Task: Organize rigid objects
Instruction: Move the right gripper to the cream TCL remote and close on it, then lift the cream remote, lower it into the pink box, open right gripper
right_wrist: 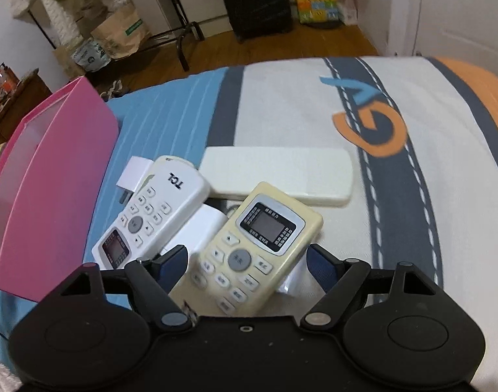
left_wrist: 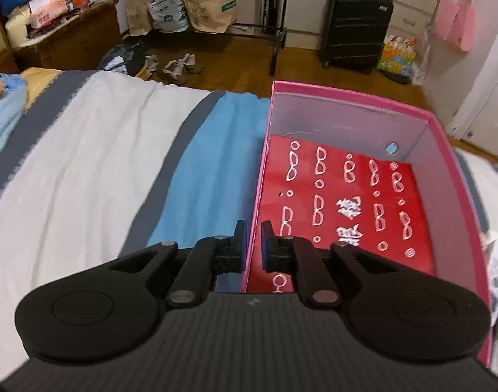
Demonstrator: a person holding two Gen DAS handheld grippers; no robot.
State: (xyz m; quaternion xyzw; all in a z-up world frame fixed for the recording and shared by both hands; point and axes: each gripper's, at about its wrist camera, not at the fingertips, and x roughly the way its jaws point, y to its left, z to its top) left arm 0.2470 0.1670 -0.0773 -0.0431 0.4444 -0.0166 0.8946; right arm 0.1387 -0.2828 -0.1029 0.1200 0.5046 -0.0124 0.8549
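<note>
A pink open box (left_wrist: 347,96) rests on the bed, a red card printed with glasses (left_wrist: 347,202) lining its bottom. My left gripper (left_wrist: 254,228) is shut on the box's left wall, one finger outside and one inside. In the right wrist view the same box (right_wrist: 53,163) stands at the left. Beside it lie a cream remote (right_wrist: 258,245), a white TCL remote (right_wrist: 151,209), a long white remote (right_wrist: 278,173) face down and a white plug (right_wrist: 134,170). My right gripper (right_wrist: 247,258) is open, its fingers on either side of the cream remote's lower half without pressing it.
The bed has a striped white, grey and blue cover (left_wrist: 102,150). Its far edge drops to a wooden floor with shoes (left_wrist: 177,65), a clothes rack foot (left_wrist: 275,49), paper bags (left_wrist: 210,3) and a black suitcase (left_wrist: 356,26). A wooden cabinet (left_wrist: 69,36) stands at the far left.
</note>
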